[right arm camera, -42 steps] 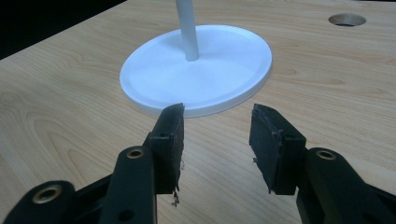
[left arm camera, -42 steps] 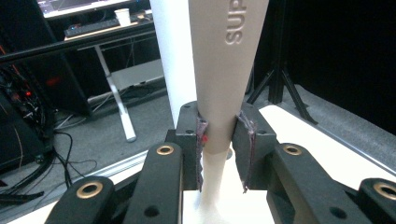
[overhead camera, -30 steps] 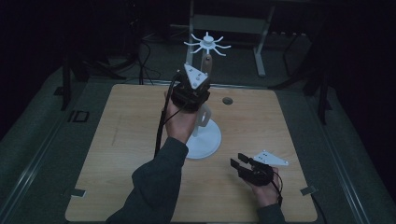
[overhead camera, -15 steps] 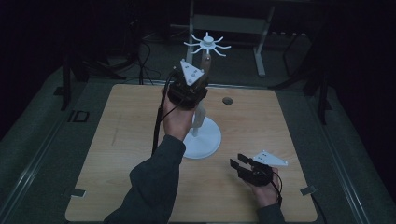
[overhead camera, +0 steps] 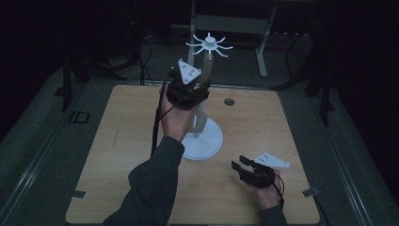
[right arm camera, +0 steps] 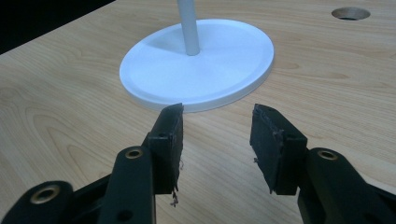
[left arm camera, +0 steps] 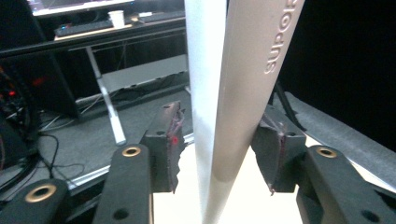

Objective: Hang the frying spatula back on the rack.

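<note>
White stand (overhead camera: pixel 203 141) sits near mid-table (overhead camera: pixel 117 155): round base, thin white pole, spoked hook ring (overhead camera: pixel 208 44) up top. A long tan/grey handled tool (left arm camera: pixel 254 88), embossed lettering on it, hangs alongside the pole; can't tell what kind of tool, or how it hooks on above.

Left gripper (overhead camera: pixel 188 92) is raised beside the pole, well above the base. In the left gripper view its fingers (left arm camera: pixel 163 144) are spread w/ both pole and tool between them. Right-hand pad looks just touching or nearly touching the tool; left pad stands clear of the pole. So straddling, not pinching yet.

Right gripper (overhead camera: pixel 251 169) lies low on the table, just right of & nearer the person than the base. Fingers (right arm camera: pixel 170 135) spread, nothing between them, pointed at the base rim.

Risks, my read:
- Fingers bracket pole AND tool. Closing now prob clamps both together, so the tool won't lift free and the stand gets dragged or tipped.
- Stand is tall, thin pole, nothing pinning the base. Sideways pull up high = lots of leverage; it could rock or topple.
- Right gripper isn't bracing the base, so it can't stop a slide.
- Smooth tapered handle: a light one-sided pinch may slip.
</note>
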A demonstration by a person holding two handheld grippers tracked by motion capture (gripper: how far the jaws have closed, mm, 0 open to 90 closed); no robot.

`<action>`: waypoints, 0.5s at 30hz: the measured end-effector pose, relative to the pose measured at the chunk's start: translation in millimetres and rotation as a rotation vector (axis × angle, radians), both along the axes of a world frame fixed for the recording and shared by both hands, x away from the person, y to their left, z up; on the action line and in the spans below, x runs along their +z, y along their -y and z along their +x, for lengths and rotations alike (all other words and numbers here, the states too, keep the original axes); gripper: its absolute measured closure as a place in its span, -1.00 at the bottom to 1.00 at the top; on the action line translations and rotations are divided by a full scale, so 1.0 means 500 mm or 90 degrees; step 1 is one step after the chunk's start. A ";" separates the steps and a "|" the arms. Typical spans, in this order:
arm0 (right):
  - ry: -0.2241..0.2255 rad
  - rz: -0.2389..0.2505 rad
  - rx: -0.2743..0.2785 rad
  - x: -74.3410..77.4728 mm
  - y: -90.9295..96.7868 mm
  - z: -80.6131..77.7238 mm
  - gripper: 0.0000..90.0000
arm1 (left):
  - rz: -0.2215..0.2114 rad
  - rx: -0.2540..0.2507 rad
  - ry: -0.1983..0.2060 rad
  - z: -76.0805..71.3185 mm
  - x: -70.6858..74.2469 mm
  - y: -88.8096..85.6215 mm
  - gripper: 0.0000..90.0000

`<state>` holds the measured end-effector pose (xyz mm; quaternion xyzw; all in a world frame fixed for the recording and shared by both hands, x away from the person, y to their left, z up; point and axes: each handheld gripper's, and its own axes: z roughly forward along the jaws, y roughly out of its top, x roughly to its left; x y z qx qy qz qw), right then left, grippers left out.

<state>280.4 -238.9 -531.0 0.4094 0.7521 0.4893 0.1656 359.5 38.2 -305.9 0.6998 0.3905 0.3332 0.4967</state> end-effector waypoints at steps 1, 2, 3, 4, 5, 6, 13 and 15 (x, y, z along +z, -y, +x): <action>0.000 -0.001 0.000 0.000 0.000 0.000 0.19 | 0.004 -0.005 0.010 -0.002 -0.002 0.000 0.14; 0.000 -0.001 0.001 0.000 -0.001 0.000 0.19 | 0.009 -0.007 0.016 -0.004 -0.003 0.001 0.11; 0.000 -0.002 0.001 -0.001 -0.001 0.000 0.19 | 0.008 -0.008 0.019 -0.005 -0.004 0.002 0.09; 0.000 -0.003 0.000 -0.001 -0.001 0.000 0.19 | 0.007 -0.009 0.019 -0.006 -0.004 0.001 0.07; -0.001 -0.003 0.000 -0.001 -0.001 0.000 0.18 | 0.005 -0.010 0.019 -0.006 -0.004 0.002 0.05; -0.001 -0.003 0.000 -0.001 0.000 0.001 0.18 | 0.006 -0.011 0.019 -0.006 -0.004 0.002 0.04; 0.001 -0.002 0.000 -0.001 0.001 0.001 0.18 | -0.003 -0.024 0.023 -0.008 -0.002 0.000 -0.07; 0.001 -0.002 0.000 -0.001 0.001 0.000 0.18 | 0.001 -0.030 0.024 -0.009 -0.002 0.000 -0.08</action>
